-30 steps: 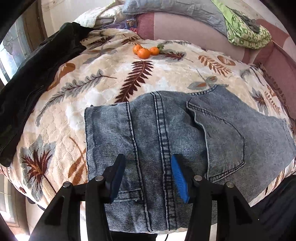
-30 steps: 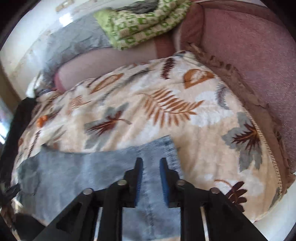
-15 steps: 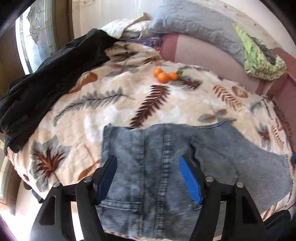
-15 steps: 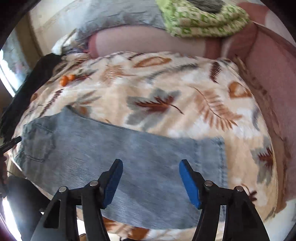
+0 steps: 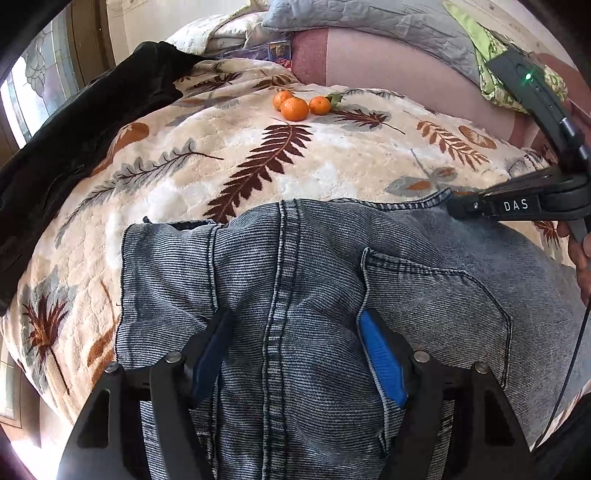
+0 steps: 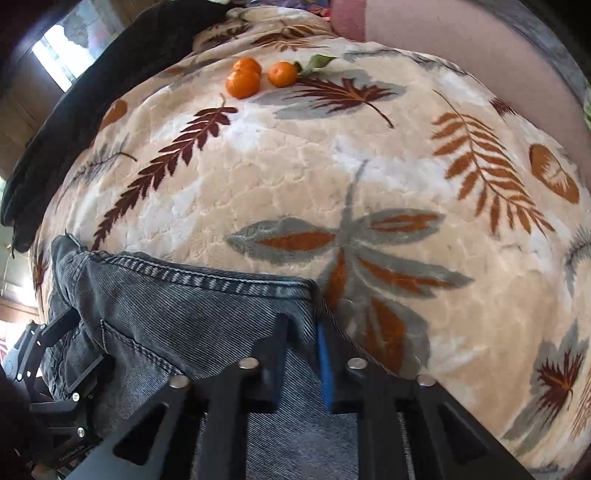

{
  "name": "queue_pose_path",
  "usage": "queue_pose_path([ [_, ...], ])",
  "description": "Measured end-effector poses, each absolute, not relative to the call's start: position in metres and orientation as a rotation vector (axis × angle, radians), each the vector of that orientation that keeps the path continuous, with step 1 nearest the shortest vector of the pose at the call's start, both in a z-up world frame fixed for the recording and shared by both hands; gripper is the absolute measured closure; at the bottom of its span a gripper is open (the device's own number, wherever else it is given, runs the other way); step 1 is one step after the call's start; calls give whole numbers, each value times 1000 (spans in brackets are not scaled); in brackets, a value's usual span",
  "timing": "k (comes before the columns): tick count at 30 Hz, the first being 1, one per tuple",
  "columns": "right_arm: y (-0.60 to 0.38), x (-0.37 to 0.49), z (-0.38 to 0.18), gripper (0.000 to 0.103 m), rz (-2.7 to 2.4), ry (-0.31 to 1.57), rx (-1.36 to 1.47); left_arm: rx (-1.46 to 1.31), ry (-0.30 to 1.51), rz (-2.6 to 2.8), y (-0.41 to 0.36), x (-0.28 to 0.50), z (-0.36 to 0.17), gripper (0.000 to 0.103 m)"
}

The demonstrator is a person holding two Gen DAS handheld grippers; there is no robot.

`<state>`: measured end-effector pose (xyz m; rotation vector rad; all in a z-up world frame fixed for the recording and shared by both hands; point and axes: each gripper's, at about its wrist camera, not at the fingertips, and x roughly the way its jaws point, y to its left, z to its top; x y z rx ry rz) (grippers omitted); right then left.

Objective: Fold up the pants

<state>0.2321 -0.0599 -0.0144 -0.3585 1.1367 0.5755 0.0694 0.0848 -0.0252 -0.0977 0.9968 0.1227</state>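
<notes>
Your left gripper [image 5: 293, 354] sits low over the jeans [image 5: 314, 295], fingers [image 5: 382, 363] wide apart w/ the denim's centre seam running between them; pads aren't pinching the cloth. Your right gripper [image 6: 302, 363] has its fingers [image 6: 325, 360] together, clamped on the jeans' [image 6: 177, 306] edge right at the corner where the stitched hem ends. In the left wrist view you see that right gripper [image 5: 465, 206] coming in from the right side, tip on the far edge of the denim near the back pocket [image 5: 436, 306].

The jeans lie flat on the bed, on a cream blanket [image 5: 332, 158] w/ brown and grey leaf print, at its near edge, partly bunched btwn the two grippers. Further back, three mandarins [image 5: 295, 105] sit together on the blanket, one w/ a green leaf. A black jacket [image 5: 70, 140] lies along the left side. At the far end: a pink cushion [image 5: 388, 59], a grey quilted pillow [image 5: 369, 14] and a green patterned cloth [image 5: 491, 48].
</notes>
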Motion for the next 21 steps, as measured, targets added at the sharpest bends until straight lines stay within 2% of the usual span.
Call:
queue_pose_path([
  [3, -52, 221, 3, 99, 522, 989, -461, -113, 996, 127, 85, 70, -26, 30],
  [6, -51, 234, -17, 103, 410, 961, -499, -103, 1002, 143, 81, 73, -28, 24],
  [8, -58, 246, -39, 103, 431, 1057, -419, -86, 1001, 152, 78, 73, -29, 23],
  [12, -95, 236, -4, 100, 446, 990, -247, -92, 991, 150, 79, 71, -29, 22],
  [14, -119, 230, 18, 89, 423, 954, -171, -100, 992, 162, 79, 71, -28, 22],
  [15, -130, 227, 26, 59, 424, 958, -129, -108, 990, 171, 79, 71, -27, 22],
  [16, -139, 224, 32, 21, 427, 959, -97, -124, 982, 180, 79, 70, -25, 22],
  [17, -147, 219, 37, 13, 440, 945, -75, -141, 966, 186, 80, 68, -21, 22],
  [21, -140, 207, 35, 14, 508, 984, -98, -175, 850, 192, 81, 54, -1, 22],
])
